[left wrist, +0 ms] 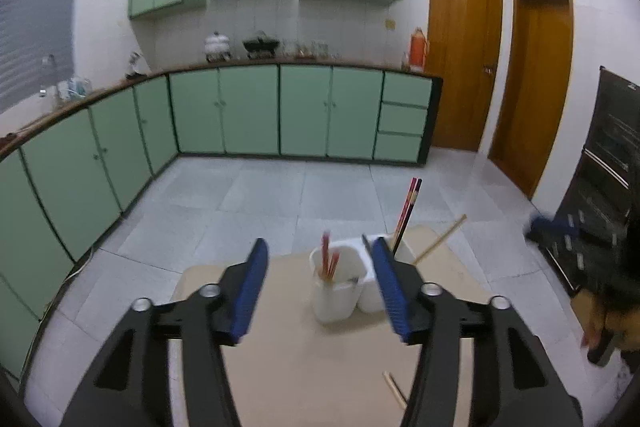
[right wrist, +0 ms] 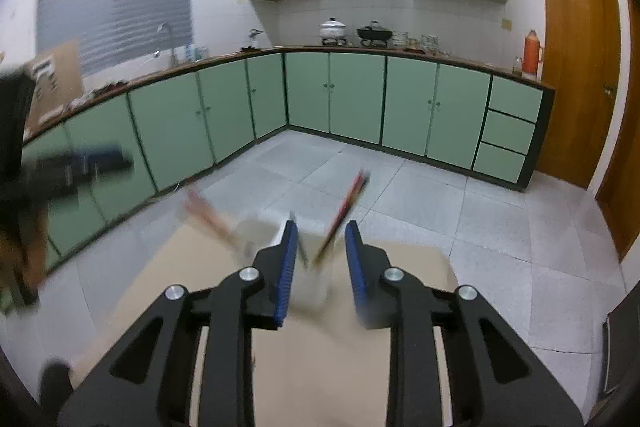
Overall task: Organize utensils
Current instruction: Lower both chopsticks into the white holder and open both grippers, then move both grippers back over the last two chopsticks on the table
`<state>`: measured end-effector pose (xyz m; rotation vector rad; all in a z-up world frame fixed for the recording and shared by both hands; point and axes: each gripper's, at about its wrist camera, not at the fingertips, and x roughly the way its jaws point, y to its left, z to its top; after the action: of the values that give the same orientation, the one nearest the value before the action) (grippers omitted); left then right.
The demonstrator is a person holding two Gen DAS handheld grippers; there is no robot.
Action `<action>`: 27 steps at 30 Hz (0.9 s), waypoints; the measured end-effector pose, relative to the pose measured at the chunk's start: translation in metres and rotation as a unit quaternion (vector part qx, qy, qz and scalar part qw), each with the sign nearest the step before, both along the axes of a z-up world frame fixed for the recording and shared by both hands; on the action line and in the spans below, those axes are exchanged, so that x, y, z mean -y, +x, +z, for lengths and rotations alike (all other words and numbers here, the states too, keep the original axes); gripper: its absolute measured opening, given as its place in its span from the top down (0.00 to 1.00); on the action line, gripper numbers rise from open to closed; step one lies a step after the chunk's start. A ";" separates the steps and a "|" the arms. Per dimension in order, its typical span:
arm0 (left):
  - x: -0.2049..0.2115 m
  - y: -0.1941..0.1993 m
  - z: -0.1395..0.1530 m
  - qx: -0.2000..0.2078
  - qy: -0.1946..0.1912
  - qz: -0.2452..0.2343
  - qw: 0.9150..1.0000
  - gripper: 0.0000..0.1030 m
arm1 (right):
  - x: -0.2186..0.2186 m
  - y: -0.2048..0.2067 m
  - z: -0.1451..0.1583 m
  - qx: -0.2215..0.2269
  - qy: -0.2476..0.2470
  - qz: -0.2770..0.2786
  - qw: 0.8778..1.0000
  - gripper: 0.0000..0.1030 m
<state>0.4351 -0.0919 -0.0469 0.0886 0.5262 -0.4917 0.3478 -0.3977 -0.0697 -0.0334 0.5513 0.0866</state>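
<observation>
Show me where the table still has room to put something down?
The widest bare patch of the table lies left of and in front of the white holder with red chopsticks. Right of the holder is crowded: dark chopsticks, one pale chopstick poking past the edge, and another pale chopstick near the front.

Two white holder cups, two wooden chopsticks on table, two grippers.

Green cabinets, 2 wooden doors, an orange thermos.
</observation>
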 end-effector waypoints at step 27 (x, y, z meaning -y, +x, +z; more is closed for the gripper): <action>-0.053 -0.189 -0.155 -0.018 -0.001 0.068 0.998 0.31 | -0.103 -0.179 -0.216 -0.112 -0.010 0.058 0.992 0.88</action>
<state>0.2464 -0.0393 -0.2015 0.0418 0.5630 -0.3611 0.1686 -0.2951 -0.2859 -0.0768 0.7747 0.1992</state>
